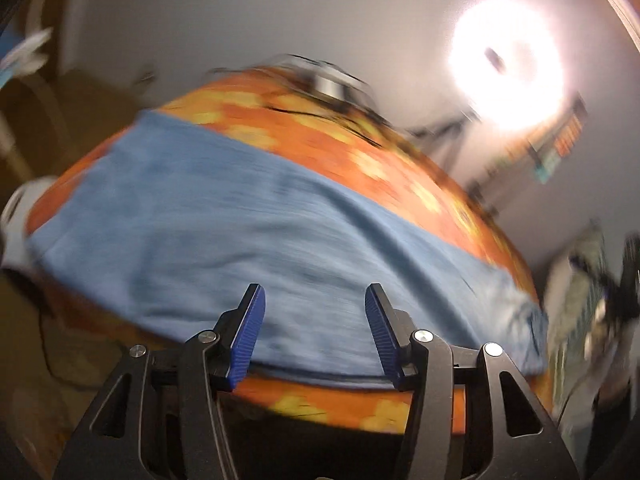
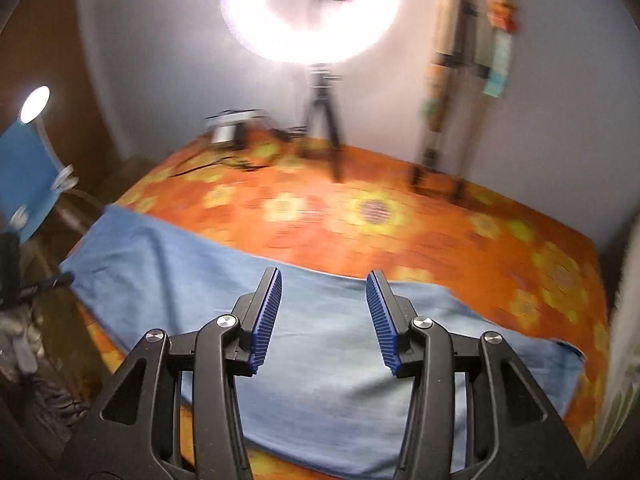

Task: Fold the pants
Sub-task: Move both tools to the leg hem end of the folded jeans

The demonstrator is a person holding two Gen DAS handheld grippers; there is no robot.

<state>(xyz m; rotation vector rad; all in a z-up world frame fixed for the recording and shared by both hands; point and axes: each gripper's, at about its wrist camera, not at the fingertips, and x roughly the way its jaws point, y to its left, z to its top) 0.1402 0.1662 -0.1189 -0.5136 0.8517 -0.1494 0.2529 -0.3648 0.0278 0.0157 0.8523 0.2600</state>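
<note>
An orange cloth with yellow flowers [image 2: 400, 232] covered the supporting surface. The blue pants [image 2: 328, 360] lay flat across its near side, spread in a long band. At the far edge stood a tripod [image 2: 324, 128] carrying a ring light, a second stand [image 2: 436, 160], and a small blurred device with dark cables [image 2: 232, 128].

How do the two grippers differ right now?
The left gripper sits low near the pants' near edge; the right gripper looks down over them. The left view is tilted and more blurred; the right is level. Both are open and hold nothing.
</note>
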